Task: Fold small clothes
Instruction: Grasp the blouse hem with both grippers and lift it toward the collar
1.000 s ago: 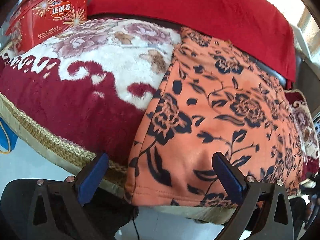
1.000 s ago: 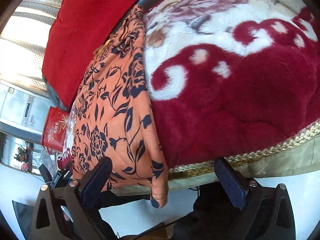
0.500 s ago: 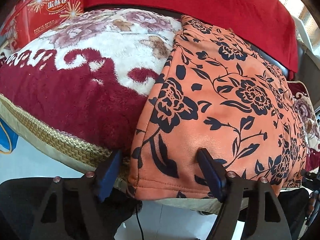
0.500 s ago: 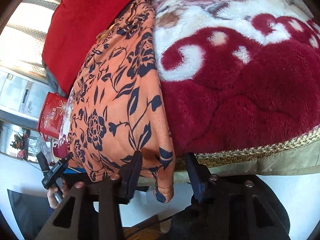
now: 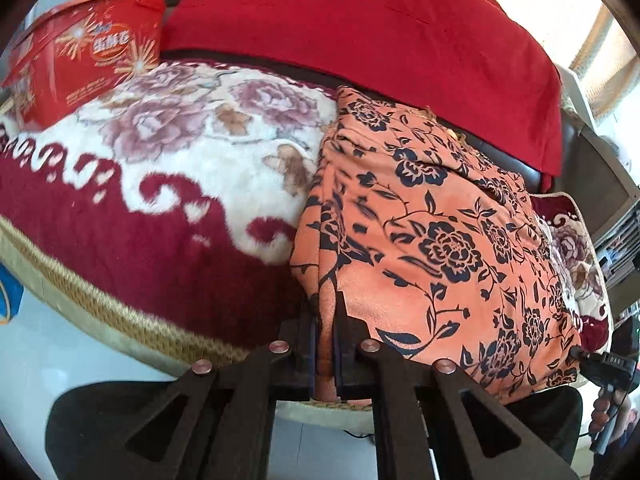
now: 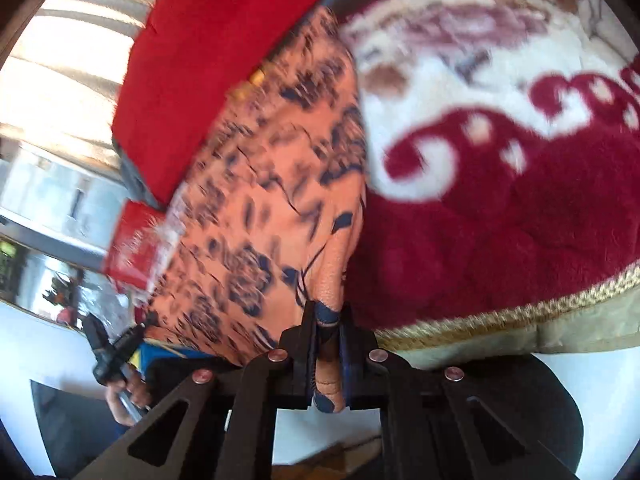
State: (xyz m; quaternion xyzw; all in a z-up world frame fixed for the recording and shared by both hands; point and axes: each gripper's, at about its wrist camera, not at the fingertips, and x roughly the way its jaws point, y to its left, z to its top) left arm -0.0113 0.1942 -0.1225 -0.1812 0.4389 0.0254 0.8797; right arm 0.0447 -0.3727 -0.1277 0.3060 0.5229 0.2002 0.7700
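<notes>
An orange garment with a dark blue flower print (image 5: 440,240) lies flat on a plush red and white flowered blanket (image 5: 160,184). It also shows in the right wrist view (image 6: 260,216), blurred. My left gripper (image 5: 326,332) is shut on the garment's near left corner at the blanket's front edge. My right gripper (image 6: 328,344) is shut on the garment's near right corner, and a fold of cloth hangs through between its fingers. The other gripper and the hand holding it show at the edge of each view (image 5: 608,364) (image 6: 112,352).
A red cloth (image 5: 360,28) lies behind the garment. A red printed box (image 5: 88,52) stands at the back left on the blanket. The blanket's gold woven trim (image 5: 120,316) runs along the front edge, above a pale floor (image 5: 60,352). Shelving stands at the right.
Both grippers moved in onto the garment's near edge and closed from wide open to shut on its two near corners. The cloth at both corners is now bunched up.
</notes>
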